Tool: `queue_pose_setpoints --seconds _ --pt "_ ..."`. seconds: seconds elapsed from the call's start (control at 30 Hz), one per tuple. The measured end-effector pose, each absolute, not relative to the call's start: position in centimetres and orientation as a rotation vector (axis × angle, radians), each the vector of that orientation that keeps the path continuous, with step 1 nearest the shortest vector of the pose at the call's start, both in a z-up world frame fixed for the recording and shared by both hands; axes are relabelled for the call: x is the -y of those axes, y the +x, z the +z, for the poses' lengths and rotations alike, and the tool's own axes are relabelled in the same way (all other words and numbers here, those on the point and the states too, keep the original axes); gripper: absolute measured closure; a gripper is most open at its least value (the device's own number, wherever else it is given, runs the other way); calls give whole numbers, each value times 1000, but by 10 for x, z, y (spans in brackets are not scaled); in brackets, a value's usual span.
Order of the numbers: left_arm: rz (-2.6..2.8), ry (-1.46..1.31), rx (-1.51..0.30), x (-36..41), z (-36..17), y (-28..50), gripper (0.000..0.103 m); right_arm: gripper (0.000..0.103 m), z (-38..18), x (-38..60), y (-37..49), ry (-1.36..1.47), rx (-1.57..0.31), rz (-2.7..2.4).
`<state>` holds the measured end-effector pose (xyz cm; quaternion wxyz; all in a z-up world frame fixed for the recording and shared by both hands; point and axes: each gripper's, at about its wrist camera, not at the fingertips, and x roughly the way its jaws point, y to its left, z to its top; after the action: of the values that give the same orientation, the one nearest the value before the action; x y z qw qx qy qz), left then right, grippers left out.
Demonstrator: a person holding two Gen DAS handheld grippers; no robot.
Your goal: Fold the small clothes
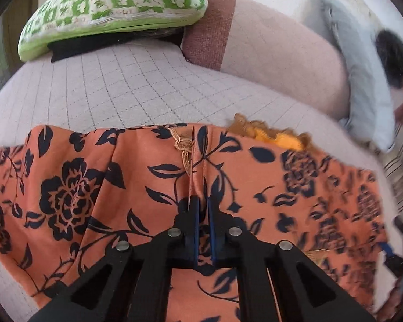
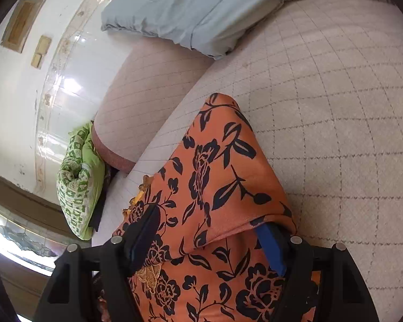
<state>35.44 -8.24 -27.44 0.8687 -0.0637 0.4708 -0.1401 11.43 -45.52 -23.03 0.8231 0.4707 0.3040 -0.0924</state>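
Between the nearly closed fingers of the left gripper [image 1: 201, 209]: a pinched ridge of the orange floral garment [image 1: 137, 177], clamped, the rest spread to either side on the quilted pale bed cover [image 1: 137, 86]. Ahead and to its left, a green patterned cushion [image 1: 115, 8]; ahead and to its right, a grey pillow [image 1: 362, 86]. Right gripper [image 2: 209, 238]: jaws well apart, garment draped between them and over the right-hand finger; whether the pads press it cannot be told.
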Motion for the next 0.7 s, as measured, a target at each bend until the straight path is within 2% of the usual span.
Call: queue_pose_setpoints --seconds 0.3,0.5,0.57,0.63,0.7 --pt "-409 -204 -904 81 -248 340 99 29 -231 458 109 1075 -600 -175" --pt "-316 -179 -986 71 -267 358 98 29 -245 460 112 1151 -609 -164" --pt "-335 -232 -1036 66 -276 365 89 29 -250 459 114 1167 -616 -159" --pt "-356 -281 -1057 65 -281 367 58 29 -254 457 117 1165 -632 -156" --pt "-368 -300 -1053 66 -284 367 47 29 -258 455 120 1158 -651 -158"
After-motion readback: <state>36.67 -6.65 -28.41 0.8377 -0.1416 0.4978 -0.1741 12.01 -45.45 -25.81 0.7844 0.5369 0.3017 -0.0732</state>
